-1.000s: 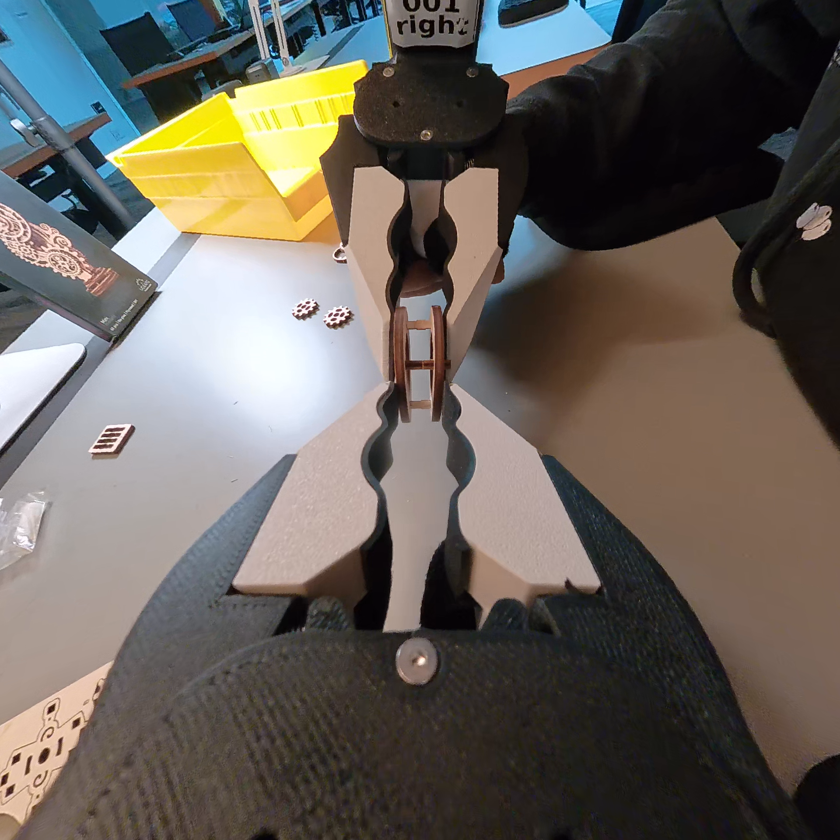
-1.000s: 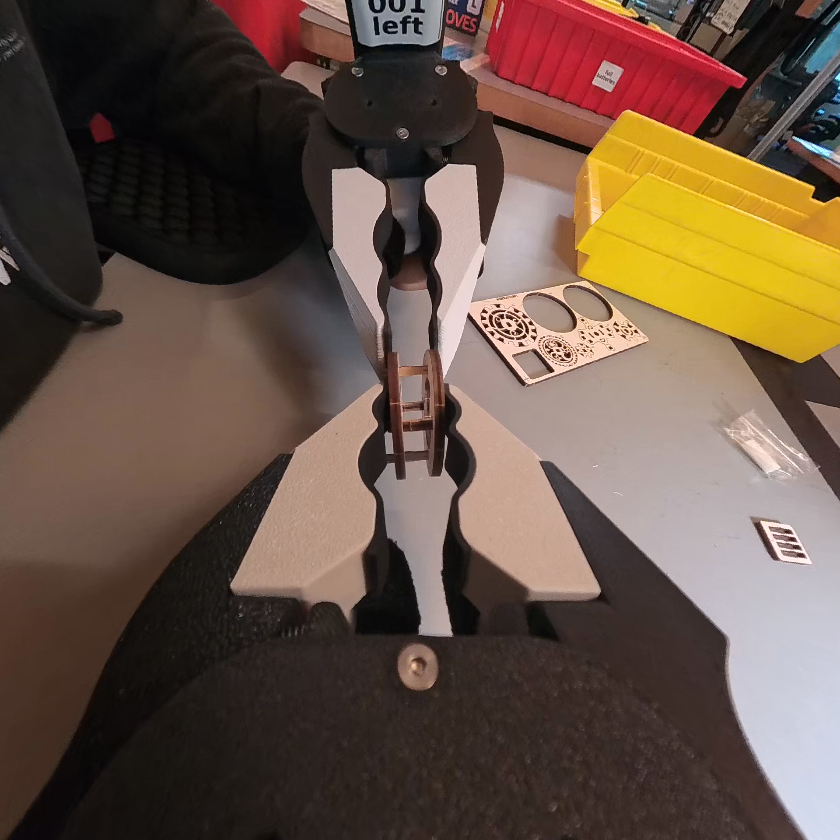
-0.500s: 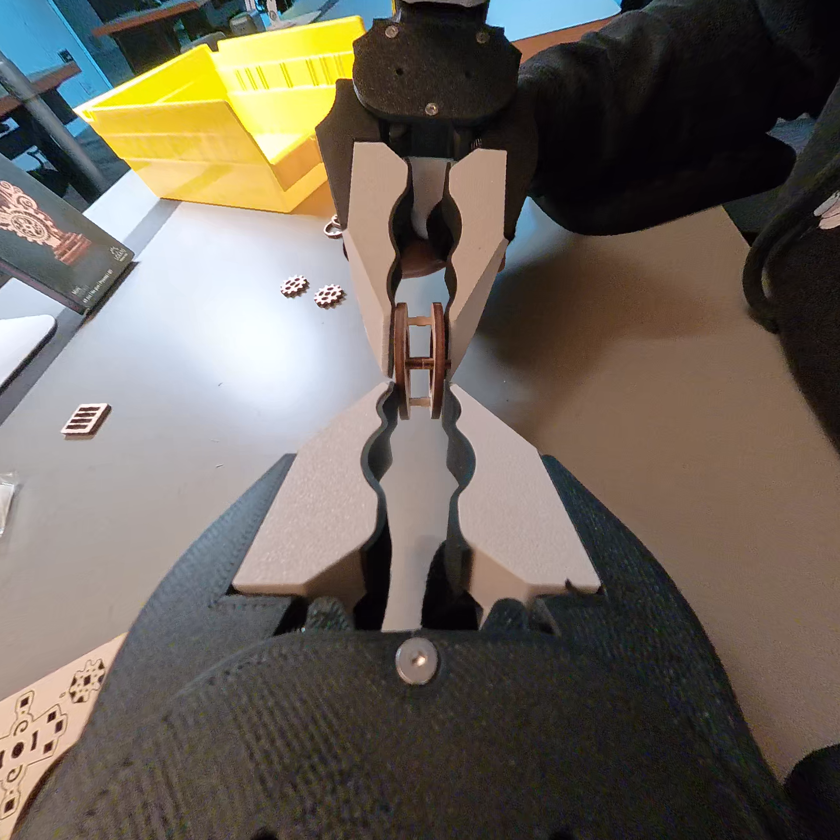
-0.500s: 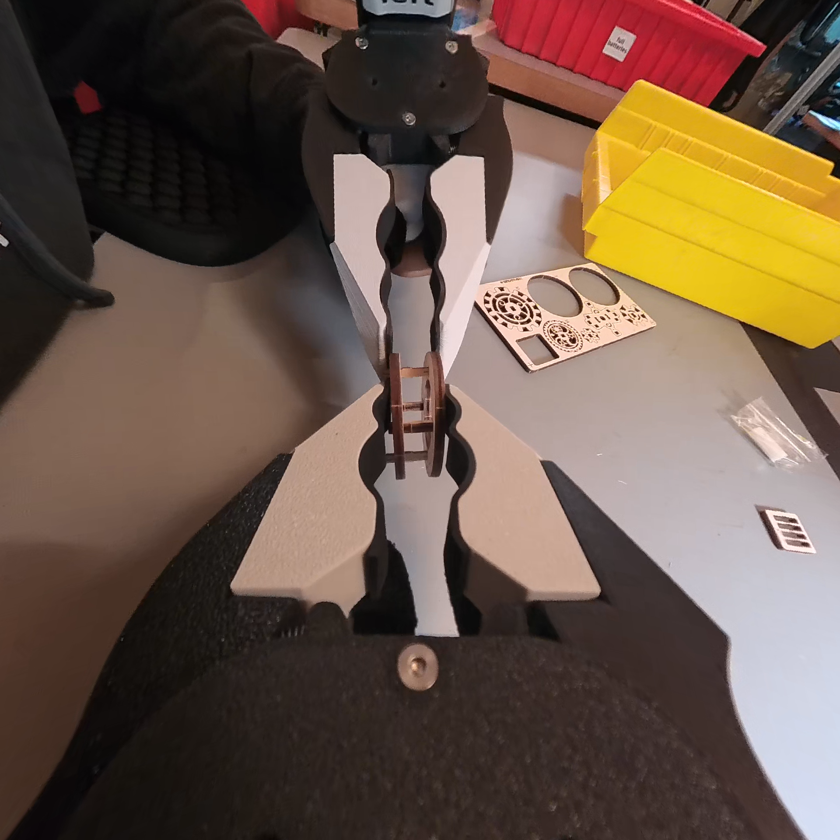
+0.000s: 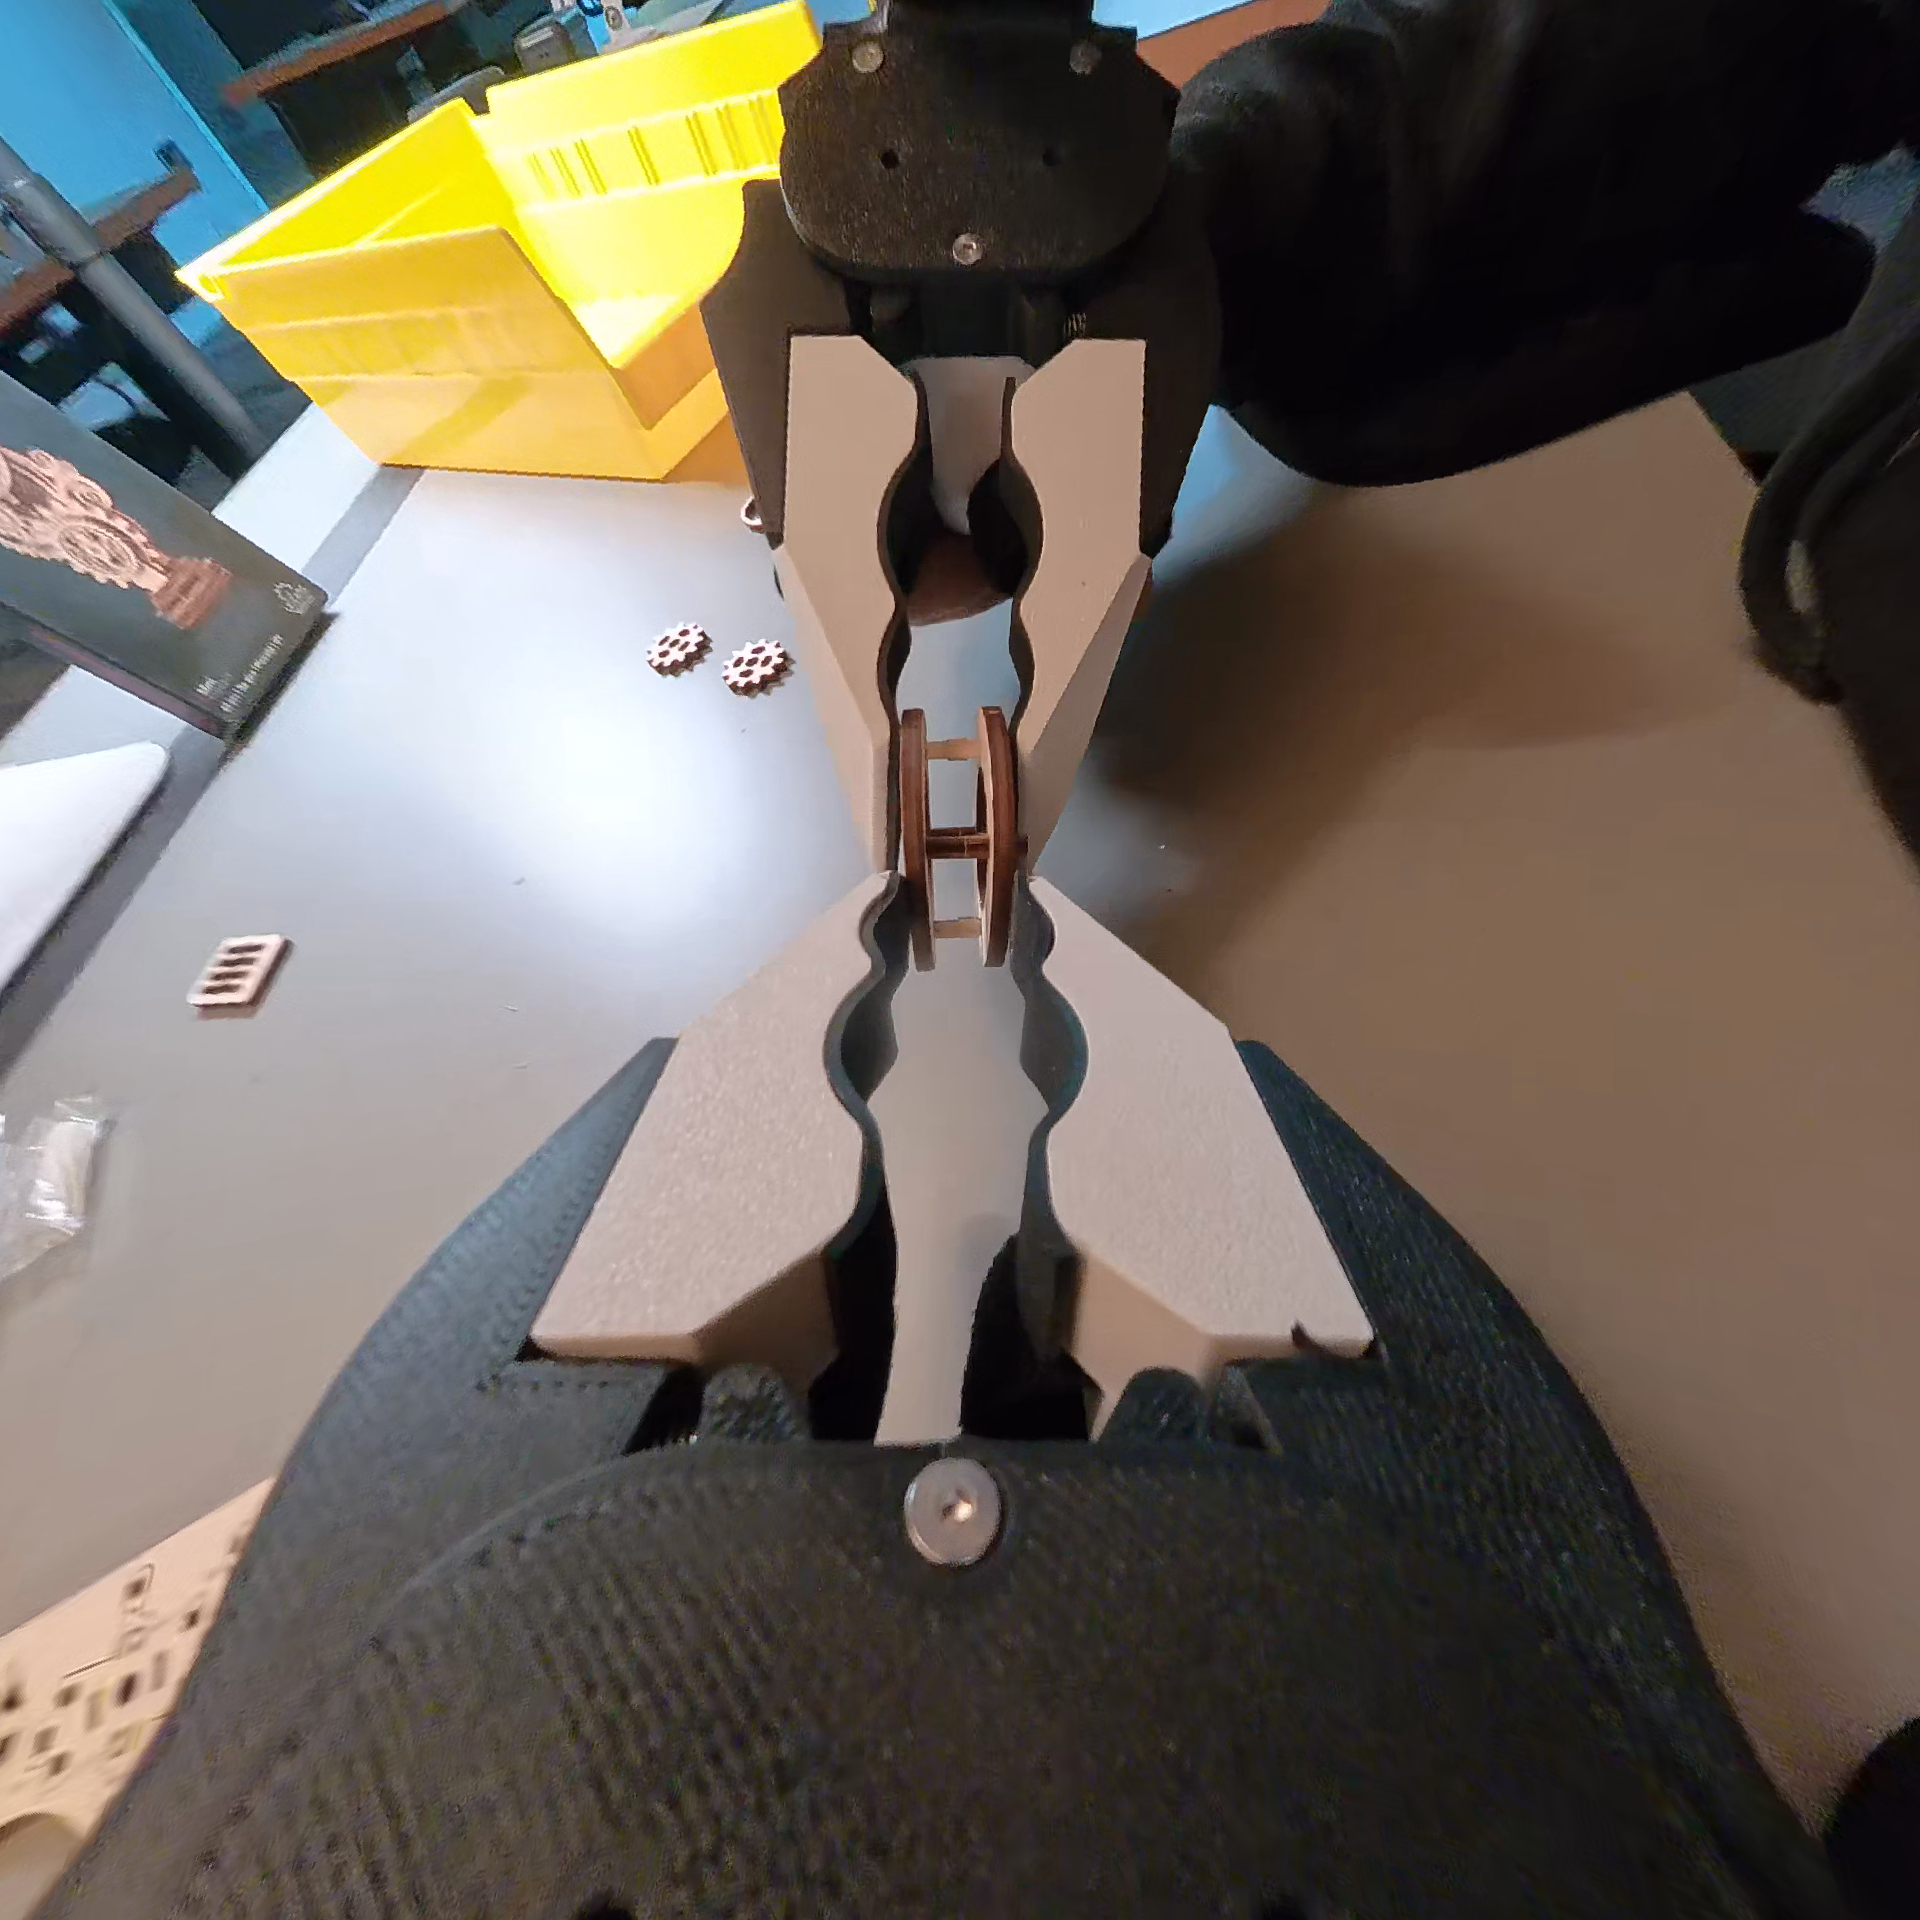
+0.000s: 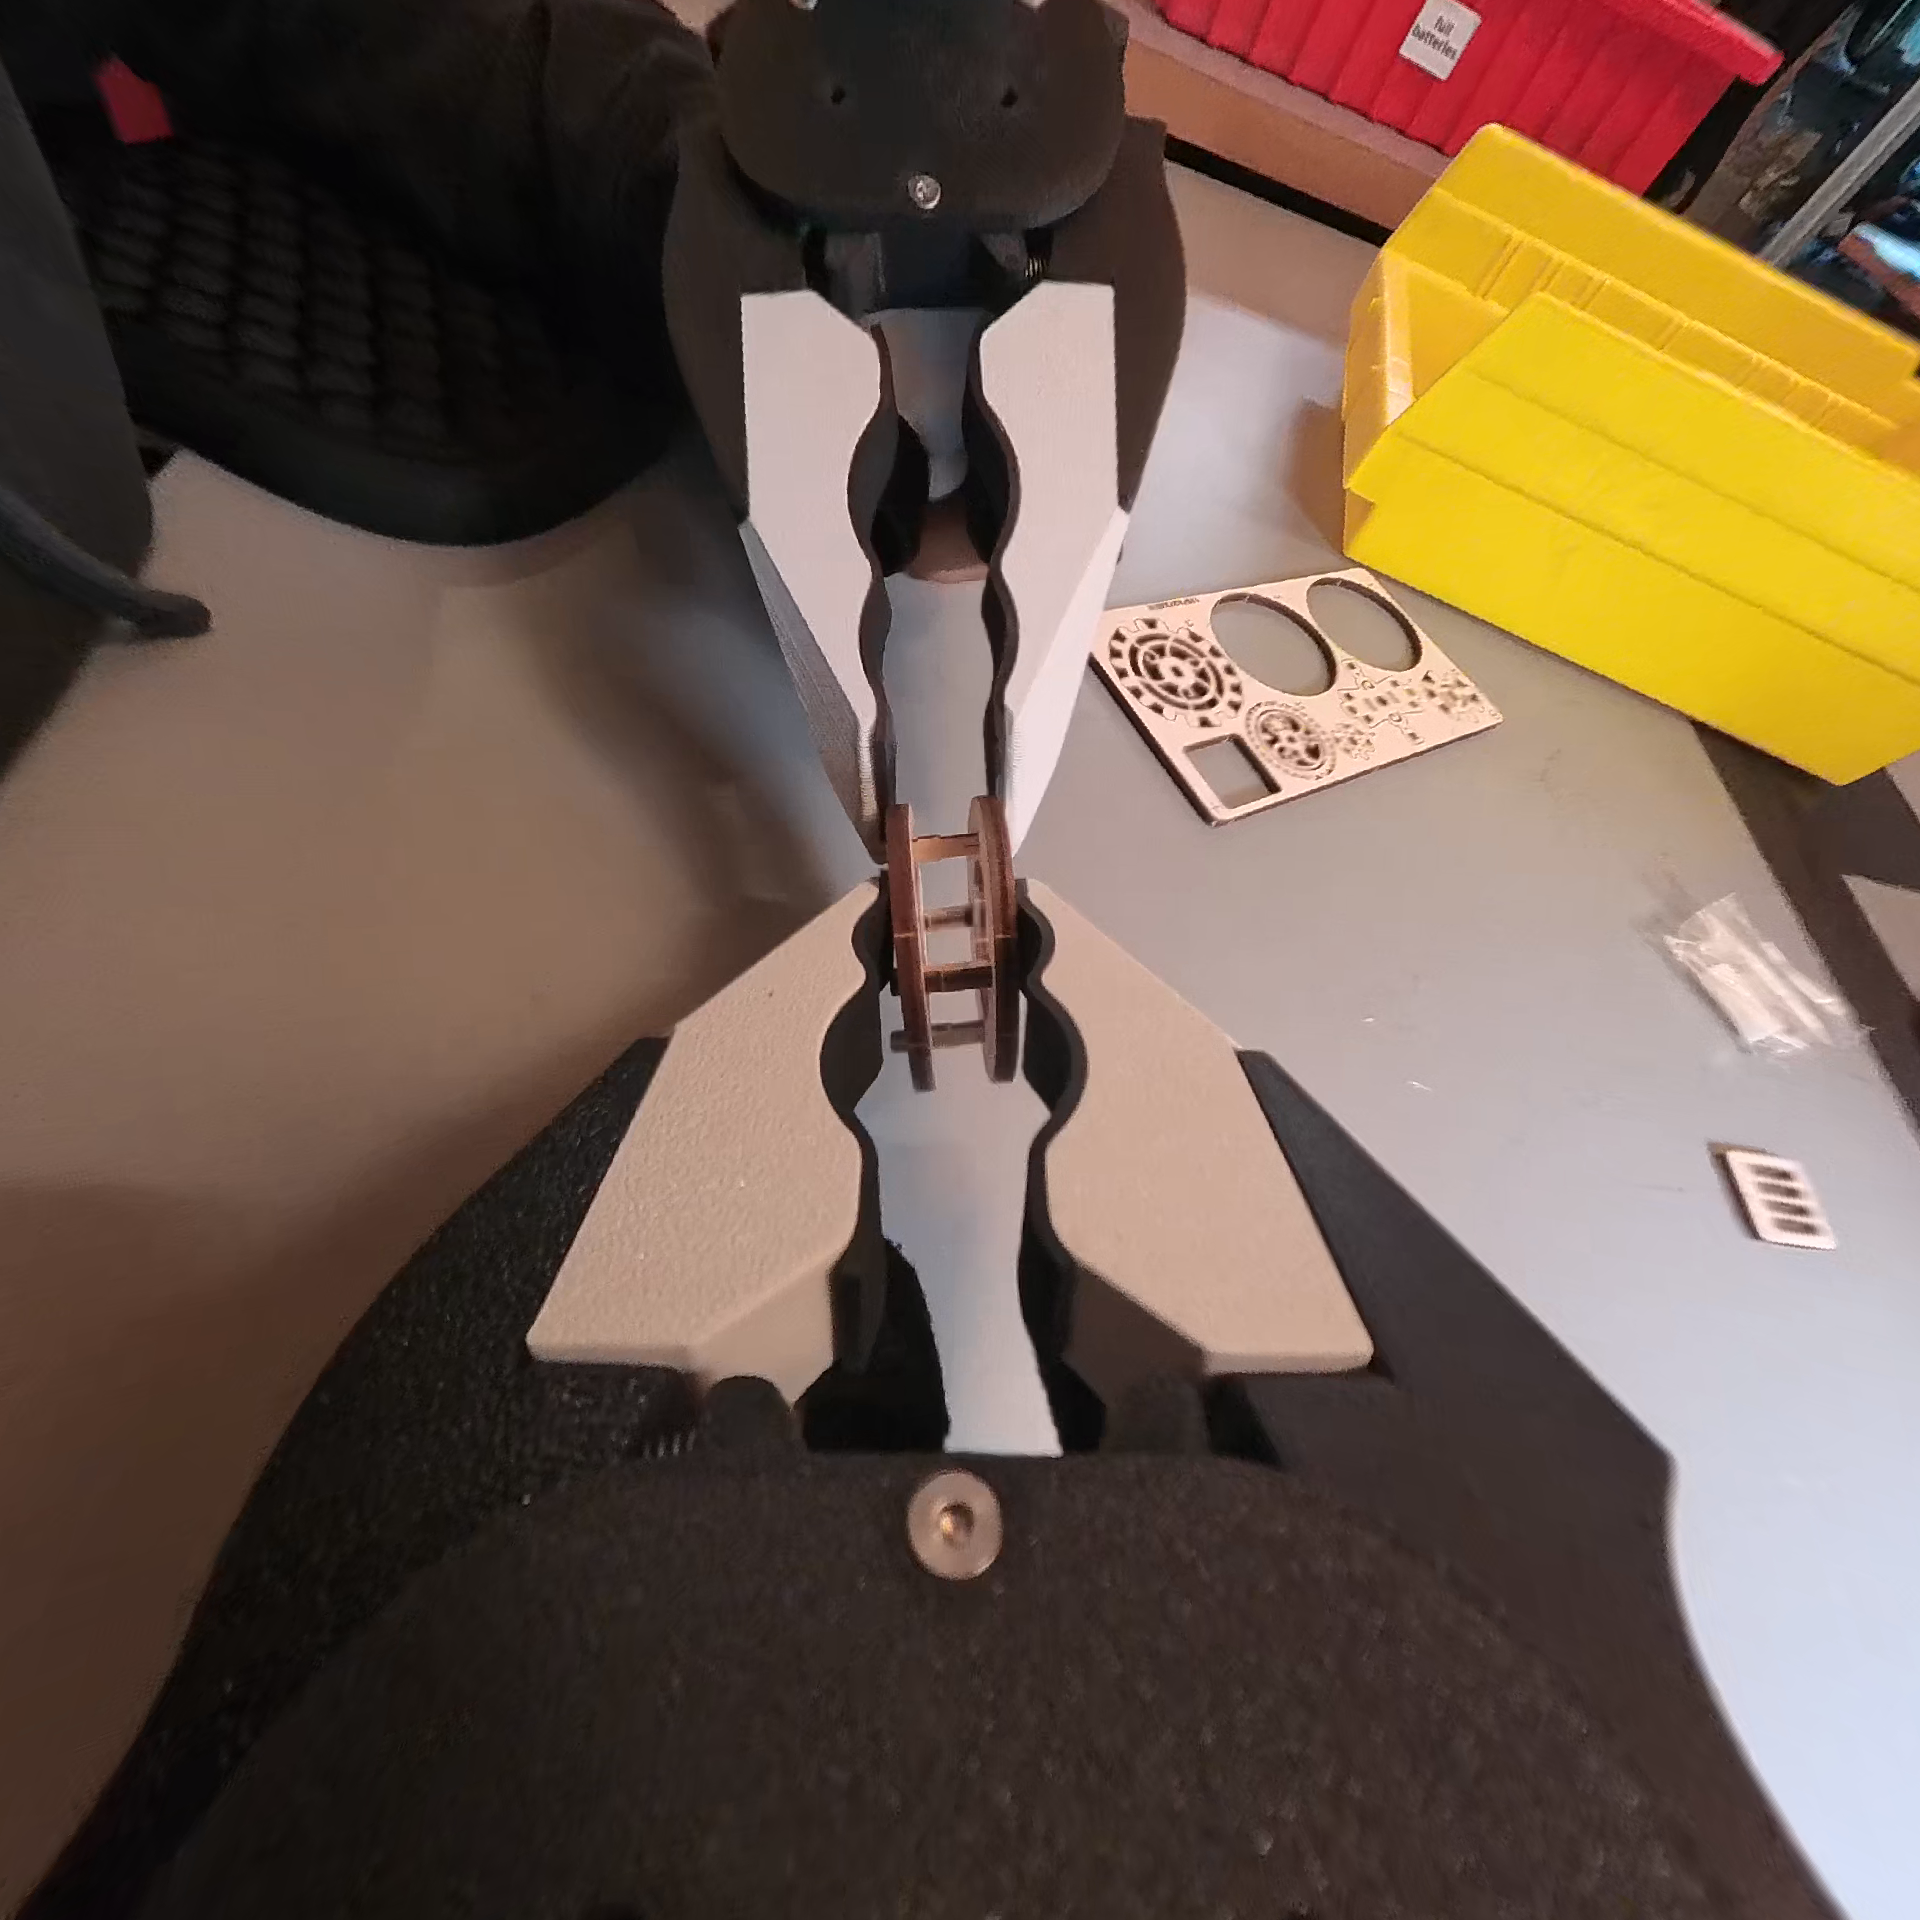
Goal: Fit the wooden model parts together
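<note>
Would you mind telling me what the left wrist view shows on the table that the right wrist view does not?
Only the left wrist view shows two small wooden gears lying loose and a dark box at the left edge. Only the right wrist view shows the wooden parts sheet with round cut-outs and a red bin behind. Both show the wooden spool gripped between the left tool and the right tool, yellow bins, a small slotted wooden piece and a clear plastic bag.
</note>
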A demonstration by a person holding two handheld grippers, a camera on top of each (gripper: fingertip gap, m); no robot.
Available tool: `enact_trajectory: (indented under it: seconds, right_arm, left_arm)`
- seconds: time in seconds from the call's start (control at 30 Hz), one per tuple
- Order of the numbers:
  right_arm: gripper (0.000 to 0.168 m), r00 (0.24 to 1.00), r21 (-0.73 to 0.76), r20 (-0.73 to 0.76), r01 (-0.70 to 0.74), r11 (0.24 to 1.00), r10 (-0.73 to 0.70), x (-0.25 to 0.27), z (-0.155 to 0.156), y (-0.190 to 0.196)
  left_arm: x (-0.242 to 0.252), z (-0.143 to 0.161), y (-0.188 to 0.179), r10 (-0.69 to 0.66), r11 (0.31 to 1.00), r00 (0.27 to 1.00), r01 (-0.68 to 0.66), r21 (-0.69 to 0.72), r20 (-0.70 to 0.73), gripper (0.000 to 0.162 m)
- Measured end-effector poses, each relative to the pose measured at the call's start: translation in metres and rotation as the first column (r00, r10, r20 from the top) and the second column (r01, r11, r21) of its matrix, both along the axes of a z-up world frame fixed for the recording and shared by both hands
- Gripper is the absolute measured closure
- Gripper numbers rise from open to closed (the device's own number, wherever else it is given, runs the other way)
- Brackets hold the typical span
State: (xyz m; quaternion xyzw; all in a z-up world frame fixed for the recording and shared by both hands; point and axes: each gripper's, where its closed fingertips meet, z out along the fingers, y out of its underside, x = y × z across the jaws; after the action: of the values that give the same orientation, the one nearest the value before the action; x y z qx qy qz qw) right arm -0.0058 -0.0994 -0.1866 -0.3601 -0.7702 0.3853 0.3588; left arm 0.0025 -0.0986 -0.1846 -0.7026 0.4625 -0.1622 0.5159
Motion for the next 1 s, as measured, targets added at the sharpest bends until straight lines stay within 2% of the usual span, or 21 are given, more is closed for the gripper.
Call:
enact_trajectory:
  seconds: [0.1, 0.6, 0.77, 0.83, 1.0]
  right_arm:
    - [0.148, 0.999, 0.075, -0.046, -0.006, 0.997, 0.010, 0.001, 0.005, -0.001]
    - [0.151, 0.999, 0.001, -0.008, -0.034, 0.999, 0.034, 0.004, 0.007, -0.005]
    - [0.147, 0.997, -0.082, -0.079, 0.003, 0.997, -0.010, 0.001, 0.025, 0.002]
    - [0.144, 0.997, -0.137, -0.070, -0.024, 0.990, 0.015, 0.006, 0.030, 0.000]
    - [0.148, 0.996, -0.132, -0.090, -0.016, 0.991, 0.004, 0.007, 0.033, 0.005]
  left_arm:
    - [0.001, 0.003, 0.000, 0.002, 0.997, 0.998, 0.002, 0.078, -0.059, 0.144]
    - [0.003, 0.001, -0.004, -0.032, 0.999, 0.999, 0.032, -0.013, 0.034, 0.144]
    - [-0.001, 0.022, -0.001, -0.040, 0.998, 0.987, 0.031, 0.059, 0.155, 0.144]
    - [-0.002, 0.028, -0.002, -0.054, 0.996, 0.979, 0.040, 0.076, 0.198, 0.144]
    - [-0.006, 0.047, -0.005, -0.087, 0.993, 0.943, 0.056, 0.104, 0.323, 0.144]
